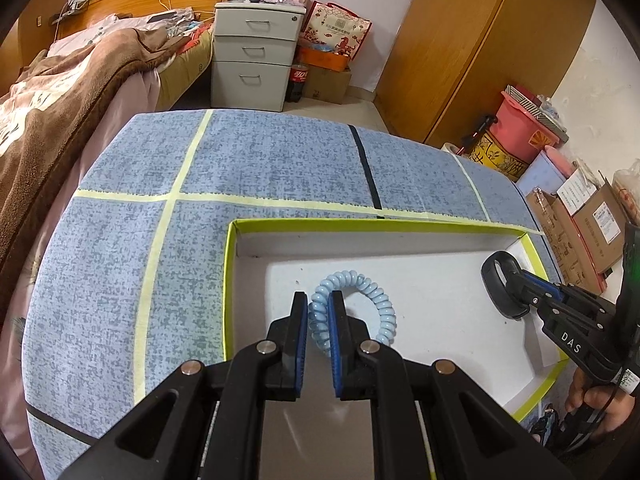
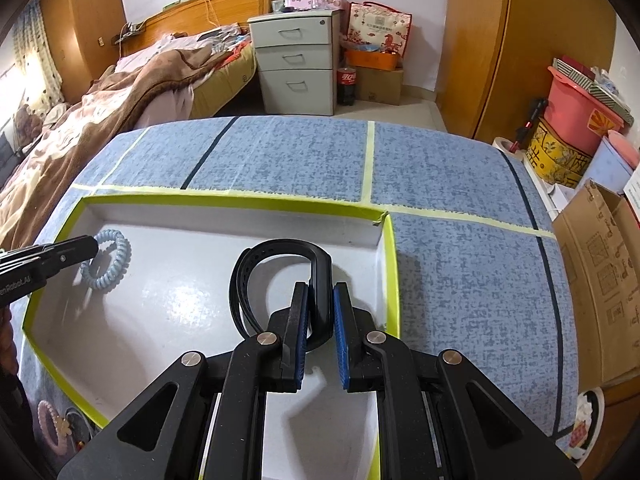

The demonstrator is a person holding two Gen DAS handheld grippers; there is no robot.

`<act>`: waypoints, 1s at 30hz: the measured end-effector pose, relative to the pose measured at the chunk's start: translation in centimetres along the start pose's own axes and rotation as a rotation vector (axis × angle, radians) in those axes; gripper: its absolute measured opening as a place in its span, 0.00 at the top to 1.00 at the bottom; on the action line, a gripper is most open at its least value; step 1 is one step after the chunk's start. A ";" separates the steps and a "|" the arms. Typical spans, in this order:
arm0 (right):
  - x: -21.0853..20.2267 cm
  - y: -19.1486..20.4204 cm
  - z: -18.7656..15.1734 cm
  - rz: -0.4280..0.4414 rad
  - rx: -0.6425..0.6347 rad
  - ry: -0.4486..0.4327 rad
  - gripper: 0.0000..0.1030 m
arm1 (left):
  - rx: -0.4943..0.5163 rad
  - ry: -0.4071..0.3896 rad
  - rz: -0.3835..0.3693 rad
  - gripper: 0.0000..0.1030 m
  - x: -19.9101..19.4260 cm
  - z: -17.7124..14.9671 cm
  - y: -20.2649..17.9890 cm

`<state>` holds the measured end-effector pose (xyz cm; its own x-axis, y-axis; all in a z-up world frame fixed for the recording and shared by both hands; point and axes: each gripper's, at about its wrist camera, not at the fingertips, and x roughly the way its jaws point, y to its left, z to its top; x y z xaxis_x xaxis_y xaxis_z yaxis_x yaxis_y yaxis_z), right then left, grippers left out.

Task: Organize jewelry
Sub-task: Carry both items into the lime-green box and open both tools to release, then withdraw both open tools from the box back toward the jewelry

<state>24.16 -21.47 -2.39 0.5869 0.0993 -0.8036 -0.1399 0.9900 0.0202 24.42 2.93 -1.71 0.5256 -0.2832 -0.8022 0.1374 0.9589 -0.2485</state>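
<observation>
Left claw (image 1: 319, 306) clamped on blue coil bracelet (image 1: 360, 308), right claw (image 2: 321, 306) on black band (image 2: 280, 280): lower both gently w/ tray (image 2: 224, 200) floor under them, then let go.

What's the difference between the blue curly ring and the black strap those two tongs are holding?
The hair tie is pale blue and coiled like a phone cord; the wristband is black, smooth and flat. The hair tie forms a closed ring, while the wristband is an open loop with loose ends. The left tongs grip the hair tie; the right tongs grip the wristband. Both are held over the white tray with its yellow-green rim.
</observation>
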 end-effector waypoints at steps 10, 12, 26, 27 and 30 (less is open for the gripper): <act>-0.4 0.0 0.0 -0.005 0.009 -0.011 0.82 | 0.001 -0.008 -0.005 0.67 -0.6 -0.3 -0.1; -0.9 -0.1 -0.1 0.005 0.010 -0.022 0.77 | -0.002 -0.017 -0.005 0.61 -1.1 -0.5 -0.1; -7.6 -0.9 -3.8 0.077 0.028 -0.132 0.59 | 0.000 -0.116 -0.045 0.49 -7.5 -3.9 -0.1; -8.0 -1.2 -4.2 0.077 0.030 -0.134 0.59 | -0.008 -0.116 -0.042 0.49 -7.8 -4.3 0.1; -9.3 -1.9 -6.2 0.082 0.038 -0.135 0.59 | -0.020 -0.119 -0.046 0.49 -8.7 -6.0 0.7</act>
<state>14.06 -24.91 1.36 0.6766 0.1903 -0.7114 -0.1633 0.9808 0.1071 14.89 5.95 1.87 0.6153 -0.3212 -0.7199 0.1474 0.9440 -0.2952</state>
